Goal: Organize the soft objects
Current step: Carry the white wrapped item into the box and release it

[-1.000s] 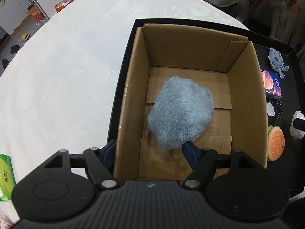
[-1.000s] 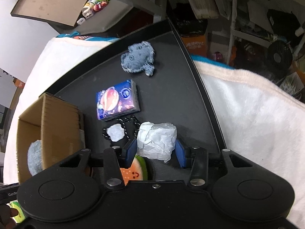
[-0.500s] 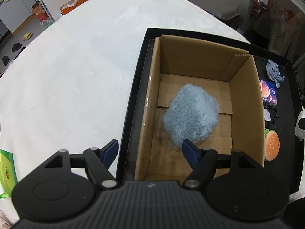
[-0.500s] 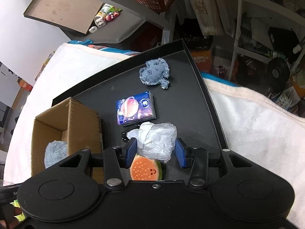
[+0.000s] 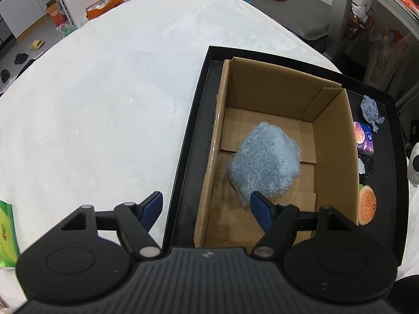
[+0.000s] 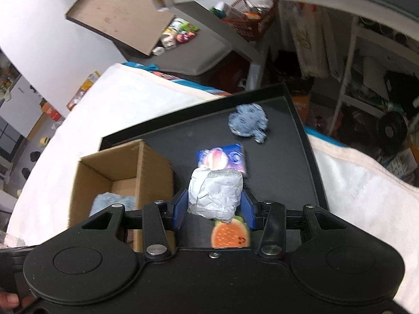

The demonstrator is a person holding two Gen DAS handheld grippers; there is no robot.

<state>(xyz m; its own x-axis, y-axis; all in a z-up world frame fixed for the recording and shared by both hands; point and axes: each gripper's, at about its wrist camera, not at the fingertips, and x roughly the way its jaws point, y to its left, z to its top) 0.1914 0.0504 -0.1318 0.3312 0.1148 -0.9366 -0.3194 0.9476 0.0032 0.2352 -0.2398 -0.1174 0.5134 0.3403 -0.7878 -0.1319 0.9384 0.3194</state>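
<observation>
Soft objects sit on and around a black tray laid over a white plush cover. An open cardboard box at the tray's left end holds a fluffy blue cushion on its floor. The left gripper hangs above the box's near left corner, tilted down, its blue fingers spread wide with nothing between them; one is over the cover, the other above the box. The right gripper is raised over the tray, its fingers pressed against both sides of a crumpled white paper wad. Below it lie a hamburger plush, a planet-printed packet and, farther off, a small grey-blue plush toy. Cluttered shelves and boxes ring the room.
</observation>
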